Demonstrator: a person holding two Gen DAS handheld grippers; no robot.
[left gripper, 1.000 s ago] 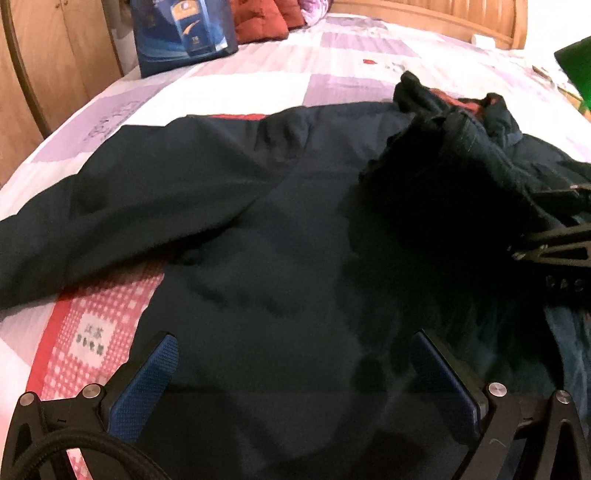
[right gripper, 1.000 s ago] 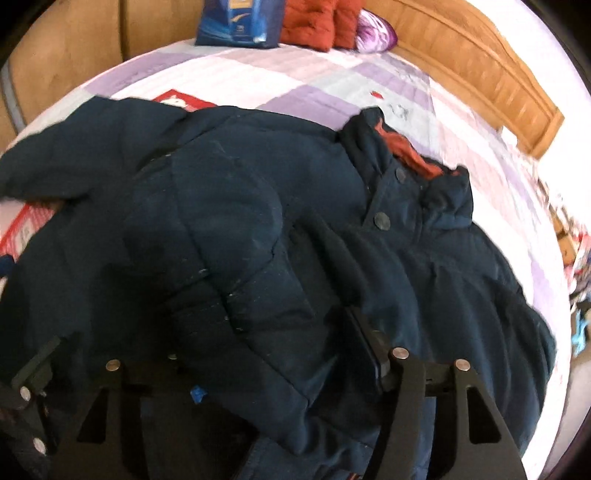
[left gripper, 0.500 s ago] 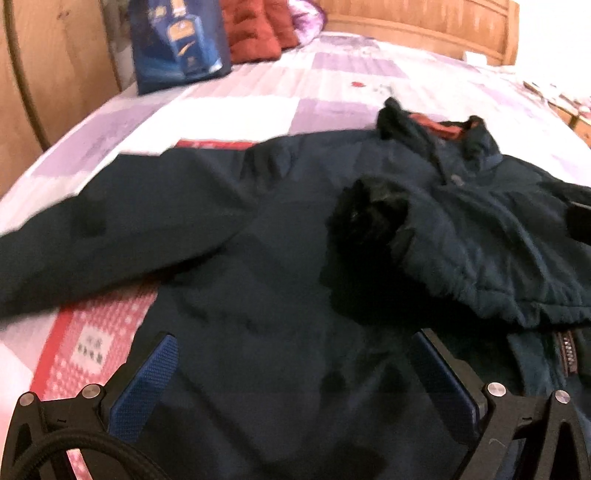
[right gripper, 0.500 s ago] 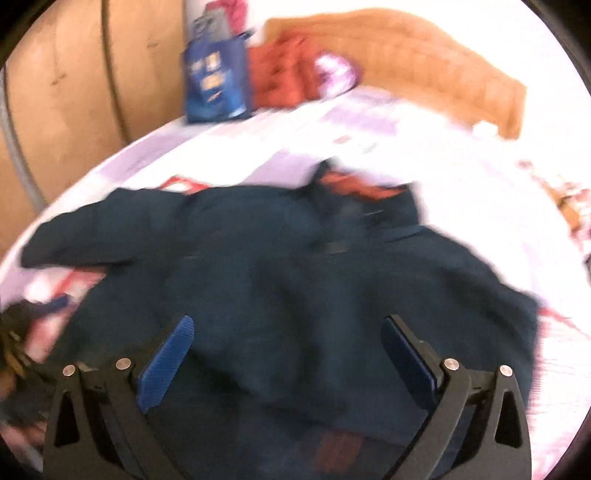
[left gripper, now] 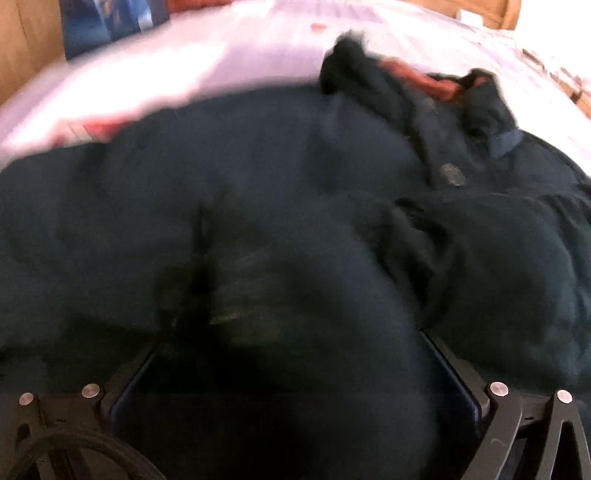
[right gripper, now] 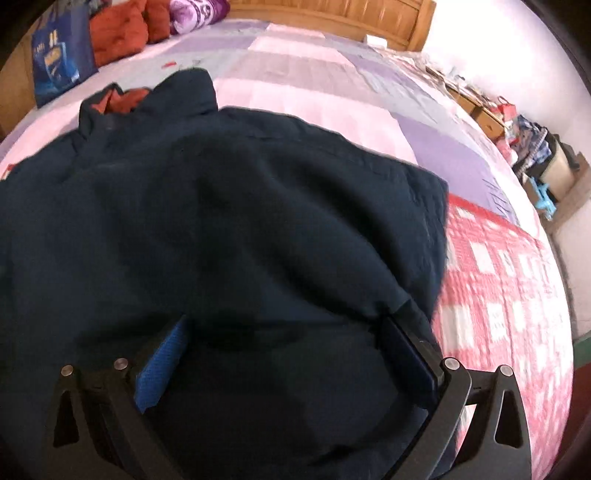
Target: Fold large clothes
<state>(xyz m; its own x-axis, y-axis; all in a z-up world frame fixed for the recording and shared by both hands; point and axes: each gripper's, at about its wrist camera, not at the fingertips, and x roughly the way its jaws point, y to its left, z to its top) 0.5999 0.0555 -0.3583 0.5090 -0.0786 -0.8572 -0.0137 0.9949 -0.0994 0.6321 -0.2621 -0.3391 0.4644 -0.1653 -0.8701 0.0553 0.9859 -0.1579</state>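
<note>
A large dark navy jacket (left gripper: 258,192) lies spread on the bed, its collar with orange lining (left gripper: 424,79) at the far end and a button (left gripper: 448,175) below it. My left gripper (left gripper: 295,354) hovers close over the jacket's middle, jaws wide apart, nothing pinched; this view is blurred. In the right wrist view the jacket (right gripper: 221,206) fills the left and centre. My right gripper (right gripper: 291,332) is open over the jacket's near right part, blue pads (right gripper: 166,365) apart with only fabric beneath them.
The bed's quilt (right gripper: 332,99) is purple and pink, with a red checked patch (right gripper: 498,280) right of the jacket. A blue bag (right gripper: 55,66), red cushions (right gripper: 118,33) and a wooden headboard (right gripper: 332,14) stand at the far end. Clutter (right gripper: 535,155) lines the right wall.
My right gripper let go of the folded sleeve, opened wide and swung right toward the jacket's edge. My left gripper moved in closer over the jacket, toward the collar.
</note>
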